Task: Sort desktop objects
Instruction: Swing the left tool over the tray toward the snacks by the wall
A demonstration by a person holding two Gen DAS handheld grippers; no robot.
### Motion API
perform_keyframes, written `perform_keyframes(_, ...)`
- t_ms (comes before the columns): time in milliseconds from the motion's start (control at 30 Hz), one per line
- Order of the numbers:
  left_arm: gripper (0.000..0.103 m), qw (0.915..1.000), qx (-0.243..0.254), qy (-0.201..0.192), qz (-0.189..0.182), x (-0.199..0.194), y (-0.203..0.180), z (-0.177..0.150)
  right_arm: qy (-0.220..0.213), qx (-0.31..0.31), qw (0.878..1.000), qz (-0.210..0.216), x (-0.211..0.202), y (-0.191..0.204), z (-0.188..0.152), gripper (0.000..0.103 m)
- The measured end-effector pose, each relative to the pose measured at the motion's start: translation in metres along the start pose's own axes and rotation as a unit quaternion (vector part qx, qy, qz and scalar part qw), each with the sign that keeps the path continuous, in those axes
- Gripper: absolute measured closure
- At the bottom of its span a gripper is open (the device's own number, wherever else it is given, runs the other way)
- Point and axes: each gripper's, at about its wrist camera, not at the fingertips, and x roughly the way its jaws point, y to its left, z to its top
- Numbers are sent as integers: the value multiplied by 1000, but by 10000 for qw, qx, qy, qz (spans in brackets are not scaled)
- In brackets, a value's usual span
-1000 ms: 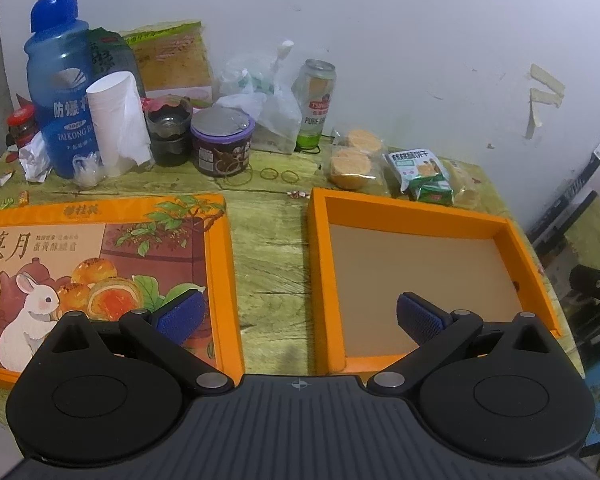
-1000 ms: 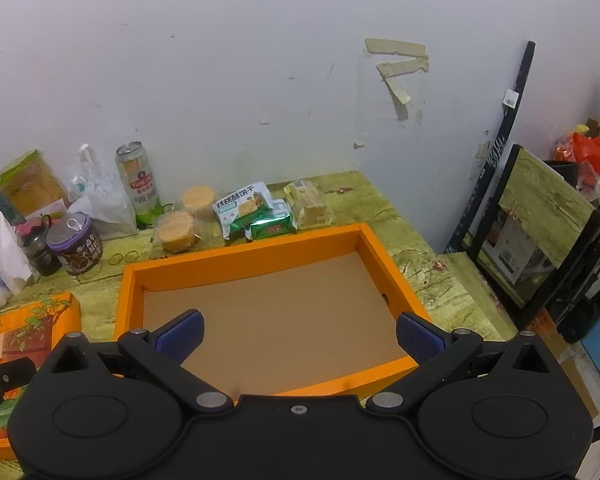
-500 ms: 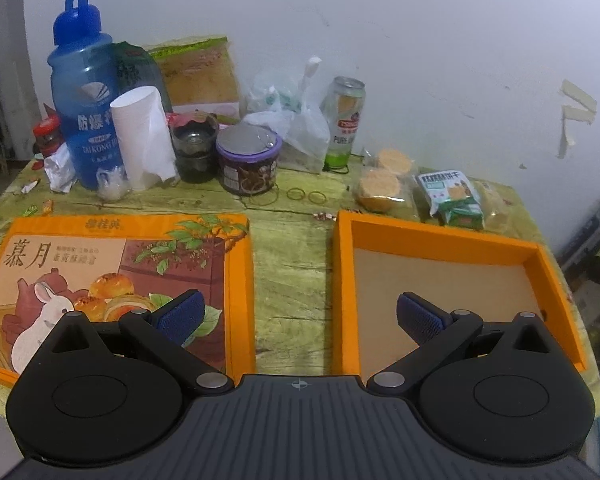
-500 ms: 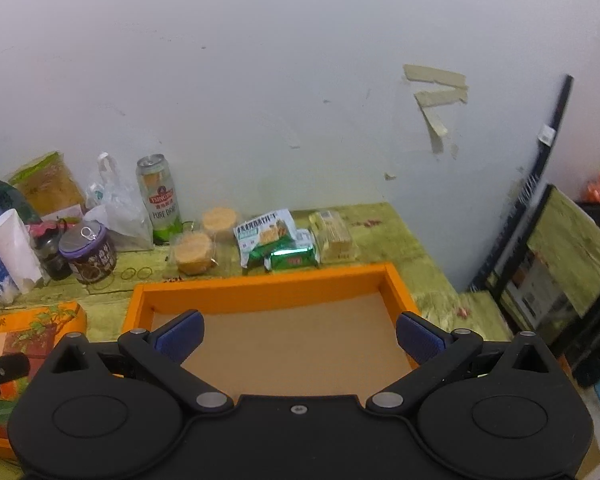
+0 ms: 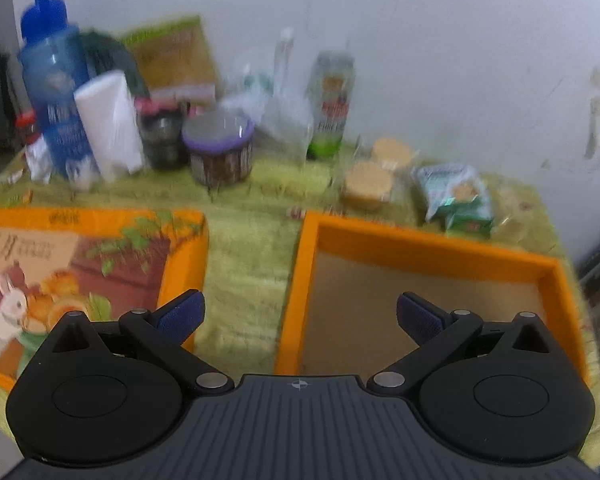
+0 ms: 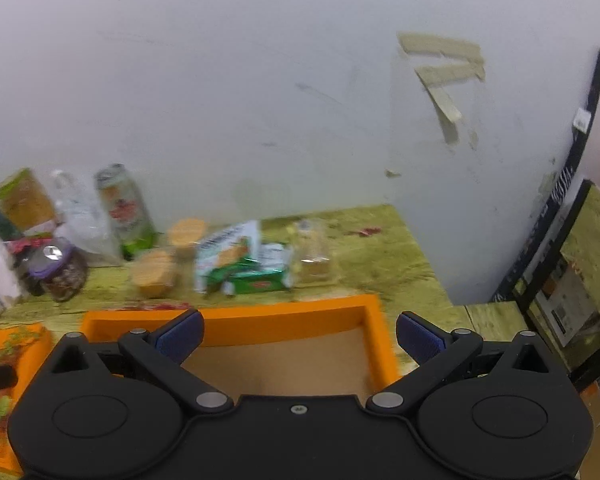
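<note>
Both claws spread wide and empty above the open orange box, nothing sorted yet.

Nearest, the left claw (image 5: 300, 316) and right claw (image 6: 298, 338) hung apart over the box (image 6: 374, 332), bare cardboard inside. Beyond its far wall lay the snack packets (image 6: 244, 264) and round cakes (image 6: 154, 272), crinkly and loosely heaped; a hasty reach risked pinching two wrappers together or toppling the can (image 6: 124, 210) standing farther back.

You could hardly read anything, because both views were blurred. On the orange box lid (image 5: 100, 248) two big Chinese characters stood at the left edge, of which "月" was readable; the smaller print beside them was not. The can (image 5: 330, 104) and the blue bottle (image 5: 54, 84) carried only smeared print.
</note>
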Motion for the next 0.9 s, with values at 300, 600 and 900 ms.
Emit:
perform_keyframes(300,0,9958,-193,669,600,47,-10,-5,1076,147,9938,243,86,-83,-17,0)
perform_keyframes(600,0,9918,-287,1186,371,85,-21,-15,1964,-130,9770,819,139,-87,-40,0)
perform_keyframes(900,0,9829,155,1807,313,86,-48,-29,2433,-72,9578,1531,153,-82,-46,0)
